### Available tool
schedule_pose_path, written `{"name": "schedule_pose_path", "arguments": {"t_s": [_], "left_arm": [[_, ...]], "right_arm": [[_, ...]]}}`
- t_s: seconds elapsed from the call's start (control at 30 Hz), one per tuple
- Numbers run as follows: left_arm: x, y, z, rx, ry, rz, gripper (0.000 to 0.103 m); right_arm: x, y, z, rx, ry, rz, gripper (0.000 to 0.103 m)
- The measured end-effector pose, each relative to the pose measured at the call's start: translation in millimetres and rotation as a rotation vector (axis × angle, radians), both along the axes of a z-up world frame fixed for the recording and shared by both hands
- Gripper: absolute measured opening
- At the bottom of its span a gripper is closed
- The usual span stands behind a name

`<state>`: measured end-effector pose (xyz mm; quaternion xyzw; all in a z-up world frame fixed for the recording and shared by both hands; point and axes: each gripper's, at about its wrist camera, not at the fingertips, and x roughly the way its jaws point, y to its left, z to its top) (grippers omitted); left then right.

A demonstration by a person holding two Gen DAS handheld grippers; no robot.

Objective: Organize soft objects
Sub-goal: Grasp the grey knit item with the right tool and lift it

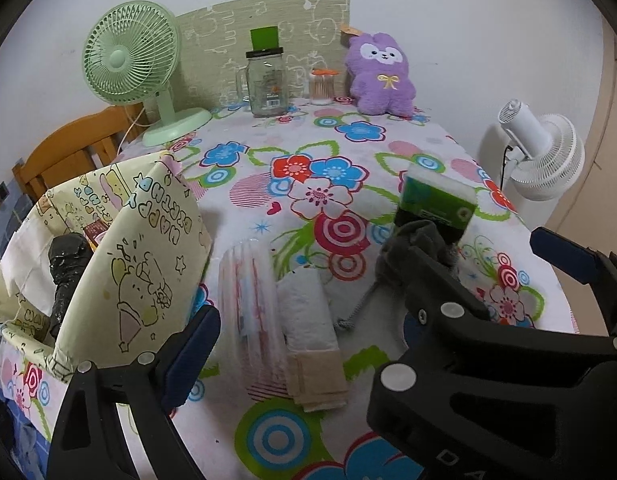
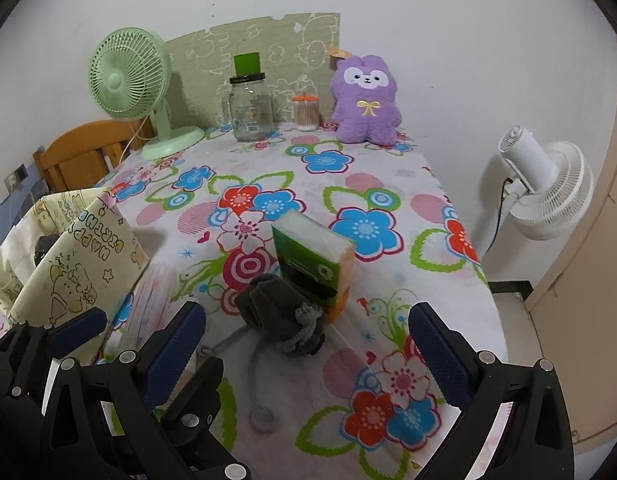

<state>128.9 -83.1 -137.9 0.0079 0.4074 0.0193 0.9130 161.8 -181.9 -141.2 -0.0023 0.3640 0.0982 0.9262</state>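
Claws (image 2: 306,344) low over tablecloth (image 2: 348,184) — both agape.

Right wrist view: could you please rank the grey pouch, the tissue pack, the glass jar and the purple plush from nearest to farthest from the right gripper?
From the right gripper:
1. Grey pouch, just ahead.
2. Tissue pack, standing directly behind the pouch.
3. Glass jar, far back, left of centre.
4. Purple plush, far back right, against the wall.

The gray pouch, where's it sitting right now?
In the right wrist view, the gray pouch sits mid-table, touching the green tissue pack behind it.
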Motion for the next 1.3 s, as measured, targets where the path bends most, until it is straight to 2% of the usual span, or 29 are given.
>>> {"name": "schedule_pose_path", "arguments": {"t_s": [0.2,0.23,0.33,0.4,0.43,0.77,0.83,0.9,1.03,1.2,1.3], "left_arm": [[4,6,-4,-0.014,0.016,0.012,0.093],[5,7,-5,-0.014,0.018,0.015,0.093],[6,10,-8,-0.021,0.033,0.017,0.086],[6,12,-10,-0.026,0.044,0.022,0.085],[6,12,-11,-0.028,0.048,0.023,0.084],[3,13,-11,-0.036,0.067,0.019,0.082],[2,15,-10,-0.069,0.084,0.016,0.074],[0,16,-10,-0.089,0.093,0.017,0.071],[-7,18,-7,-0.080,0.070,0.031,0.063],[-13,22,-2,-0.071,0.040,0.059,0.060],[-13,28,-3,-0.095,0.045,0.096,0.051]], "right_arm": [[11,10,-6,-0.001,0.019,0.033,0.093],[12,12,-7,0.002,0.024,0.043,0.089],[17,15,-13,0.016,0.049,0.060,0.083],[18,16,-16,0.018,0.060,0.060,0.069],[19,17,-17,0.019,0.071,0.063,0.059],[12,22,-13,-0.016,0.058,0.057,0.040],[10,21,-11,-0.010,0.053,0.051,0.038],[8,21,-9,-0.003,0.054,0.051,0.038],[1,23,-5,-0.006,0.043,0.057,0.037],[-6,26,2,0.002,0.024,0.063,0.036],[-8,26,5,0.016,0.018,0.063,0.036]]}}
